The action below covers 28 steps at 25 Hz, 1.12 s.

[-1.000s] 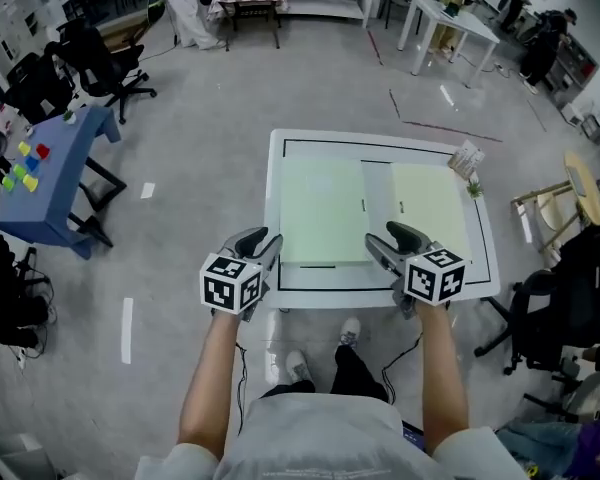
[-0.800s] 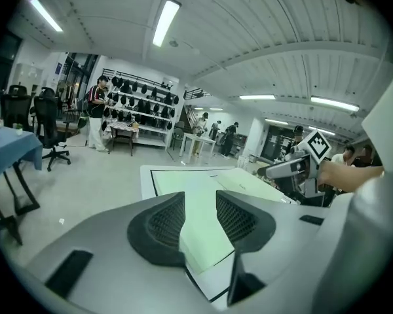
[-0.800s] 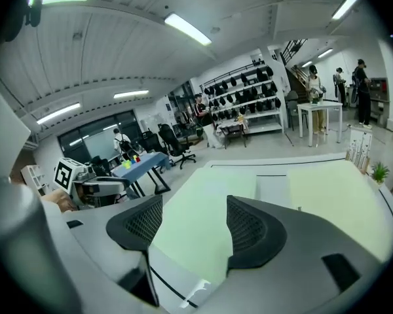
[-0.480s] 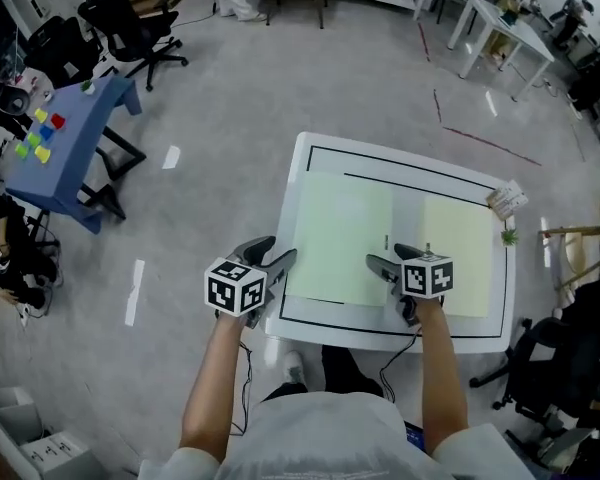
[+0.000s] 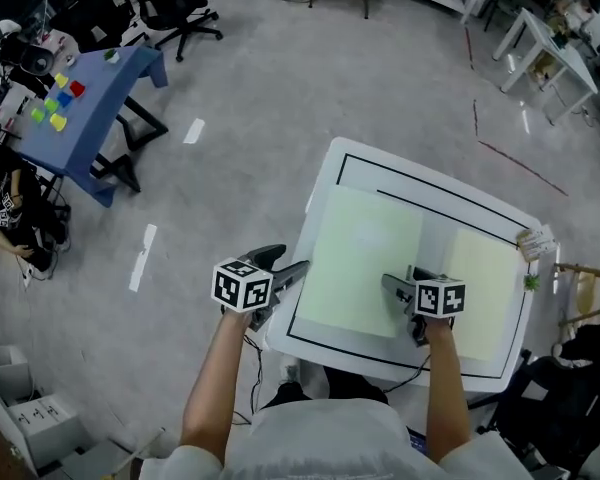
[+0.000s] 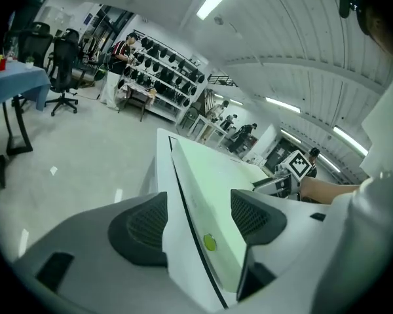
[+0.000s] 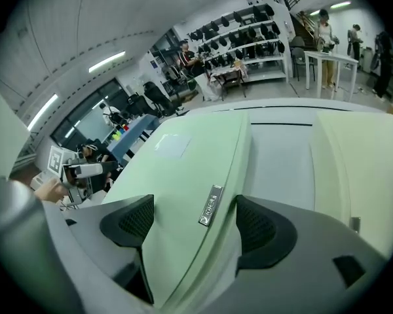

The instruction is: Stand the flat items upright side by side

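head view has the pale green flat rigid-looking folder (image 5: pixel 360 258) lying on the white table (image 5: pixel 325 173), my left gripper (image 5: pixel 292 271) and right gripper (image 5: pixel 398 280), jaws just opening, unclenched astride its smooth, likely light edges, where i'd pinch.

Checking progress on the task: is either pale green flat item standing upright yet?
No, the left green item and the right green item both lie flat on the white table.
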### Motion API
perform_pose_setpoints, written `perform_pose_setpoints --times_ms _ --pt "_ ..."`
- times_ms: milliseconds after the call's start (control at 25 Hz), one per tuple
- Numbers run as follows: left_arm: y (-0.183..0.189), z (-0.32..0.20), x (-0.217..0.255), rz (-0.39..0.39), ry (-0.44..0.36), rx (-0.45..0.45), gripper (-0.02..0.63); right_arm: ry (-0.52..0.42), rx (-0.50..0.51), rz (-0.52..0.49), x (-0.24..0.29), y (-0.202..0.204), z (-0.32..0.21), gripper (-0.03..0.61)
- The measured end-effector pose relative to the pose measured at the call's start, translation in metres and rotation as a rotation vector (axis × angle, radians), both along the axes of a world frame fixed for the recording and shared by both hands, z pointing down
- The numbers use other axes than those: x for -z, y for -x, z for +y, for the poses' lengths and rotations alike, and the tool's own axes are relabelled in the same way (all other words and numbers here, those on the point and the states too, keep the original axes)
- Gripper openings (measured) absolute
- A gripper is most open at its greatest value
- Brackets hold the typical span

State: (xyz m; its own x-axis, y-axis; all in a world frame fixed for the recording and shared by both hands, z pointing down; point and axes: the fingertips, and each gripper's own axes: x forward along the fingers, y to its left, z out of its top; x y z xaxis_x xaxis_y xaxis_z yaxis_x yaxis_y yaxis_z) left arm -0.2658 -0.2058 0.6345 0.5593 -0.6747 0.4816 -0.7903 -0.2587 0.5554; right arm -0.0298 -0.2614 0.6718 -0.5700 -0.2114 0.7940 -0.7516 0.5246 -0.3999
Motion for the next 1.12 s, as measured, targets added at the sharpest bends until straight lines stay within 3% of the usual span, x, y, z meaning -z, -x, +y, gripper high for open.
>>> perform_pose_setpoints --times_ms 280,480,760,1120 --pt "0.011 -0.018 -0.018 0.088 0.026 0.024 0.327 -0.046 0.027 -0.083 -0.002 0.043 -0.014 0.393" --pt "0.019 -0.025 -0.019 0.119 0.015 0.026 0.332 0.017 0.036 -0.183 -0.011 0.058 -0.018 0.42" --pt "0.013 -0.03 -0.036 0.172 0.033 -0.009 0.339 0.045 0.083 -0.231 -0.013 0.07 -0.02 0.431" --pt "0.016 -0.037 -0.044 0.378 0.031 -0.019 0.354 0.056 0.156 -0.263 -0.014 0.082 -0.017 0.436"
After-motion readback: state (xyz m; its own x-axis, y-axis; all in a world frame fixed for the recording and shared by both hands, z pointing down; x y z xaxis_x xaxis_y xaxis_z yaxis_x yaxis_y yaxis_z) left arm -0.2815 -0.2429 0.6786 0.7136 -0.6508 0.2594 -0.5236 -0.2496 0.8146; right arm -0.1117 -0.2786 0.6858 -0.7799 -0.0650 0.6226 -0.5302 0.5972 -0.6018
